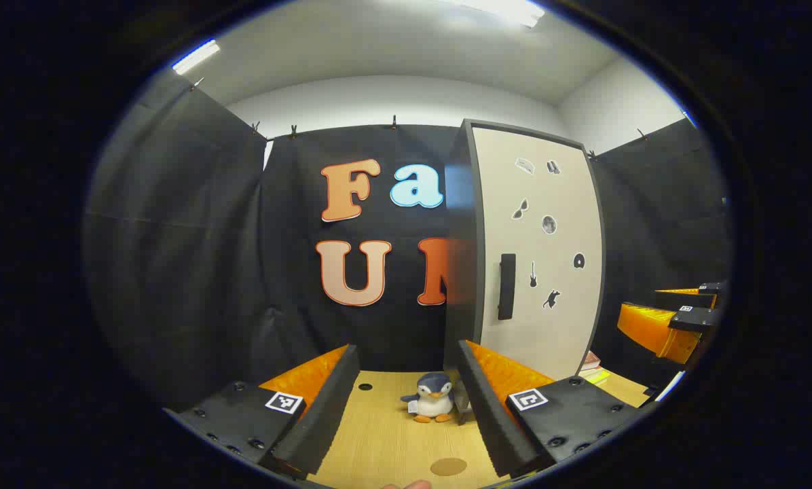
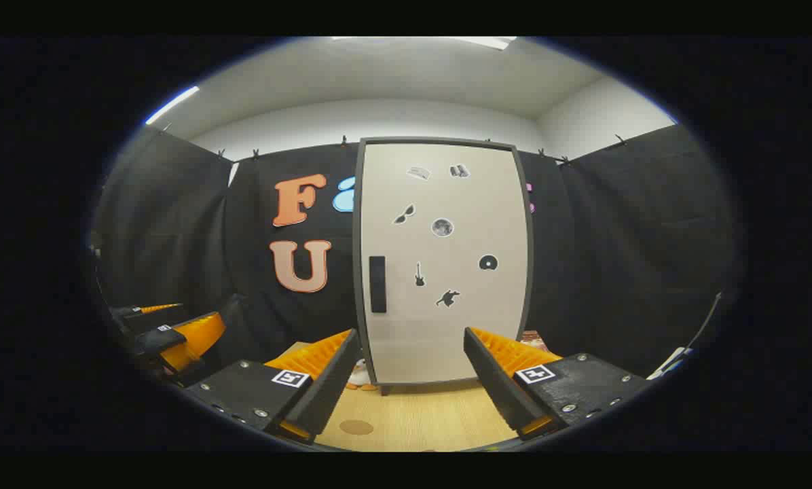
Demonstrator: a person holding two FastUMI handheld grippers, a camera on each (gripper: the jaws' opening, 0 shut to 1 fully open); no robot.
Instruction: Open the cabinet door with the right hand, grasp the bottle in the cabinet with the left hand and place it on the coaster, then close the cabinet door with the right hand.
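A tall cabinet stands on the wooden table with its pale door (image 2: 440,265) shut; the door (image 1: 542,251) carries small stickers and a dark vertical handle (image 2: 377,284) near its left edge, handle (image 1: 506,286). A round brown coaster (image 1: 449,466) lies on the table in front, coaster (image 2: 356,427). My left gripper (image 1: 406,414) is open, off to the cabinet's left and apart from it. My right gripper (image 2: 413,380) is open, facing the door squarely with a gap to it. What is inside the cabinet is hidden by the door.
A small plush penguin (image 1: 433,397) sits on the table by the cabinet's left foot, partly seen as the penguin (image 2: 360,375). Some flat items (image 1: 593,367) lie to the cabinet's right. Black cloth walls close in the table on three sides.
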